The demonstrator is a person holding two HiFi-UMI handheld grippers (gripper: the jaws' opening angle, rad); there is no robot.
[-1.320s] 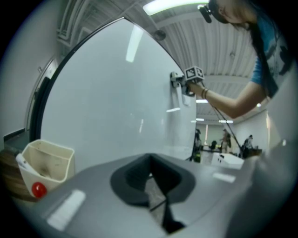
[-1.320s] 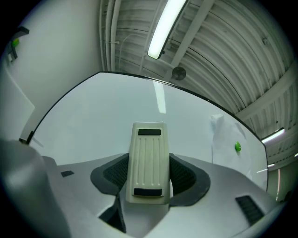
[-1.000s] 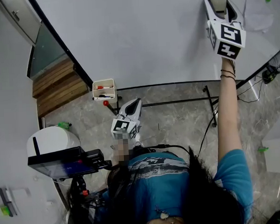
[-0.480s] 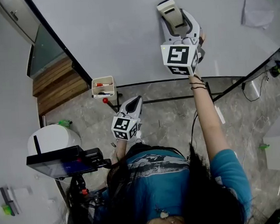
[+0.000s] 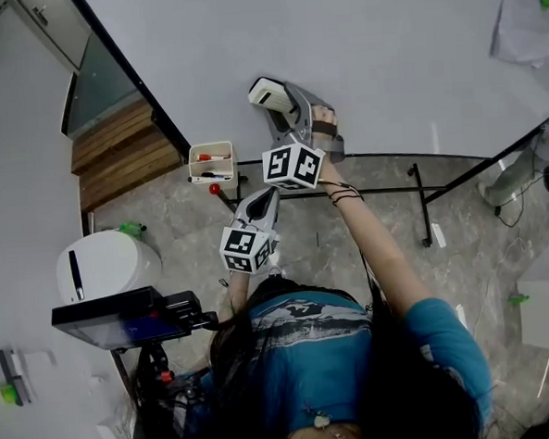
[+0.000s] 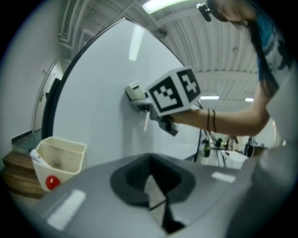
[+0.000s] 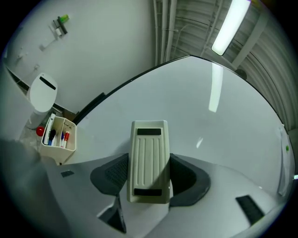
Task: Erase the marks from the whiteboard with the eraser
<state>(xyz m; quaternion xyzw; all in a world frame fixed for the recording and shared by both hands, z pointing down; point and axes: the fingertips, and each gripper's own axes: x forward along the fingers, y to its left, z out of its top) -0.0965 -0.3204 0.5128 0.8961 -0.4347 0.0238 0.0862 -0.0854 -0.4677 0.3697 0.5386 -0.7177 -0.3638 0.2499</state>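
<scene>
The whiteboard (image 5: 366, 51) fills the top of the head view; I see no marks on it. My right gripper (image 5: 282, 107) is shut on a beige ribbed eraser (image 5: 267, 94), held against the board's lower left part. In the right gripper view the eraser (image 7: 149, 160) sits between the dark pads of the right gripper (image 7: 149, 179), facing the whiteboard (image 7: 195, 107). My left gripper (image 5: 266, 200) hangs lower, below the board's edge, shut with nothing in it. In the left gripper view the left gripper (image 6: 156, 195) looks up at the eraser (image 6: 135, 93).
A cream pen tray (image 5: 211, 164) with markers hangs at the board's lower left corner, close to the eraser. The black stand frame (image 5: 422, 205) runs under the board. Wooden steps (image 5: 122, 154), a white bin (image 5: 106, 263) and a black device (image 5: 123, 318) stand at left.
My right gripper has swept the eraser from the board's upper right down and left to near the pen tray. The left gripper has hardly moved.
</scene>
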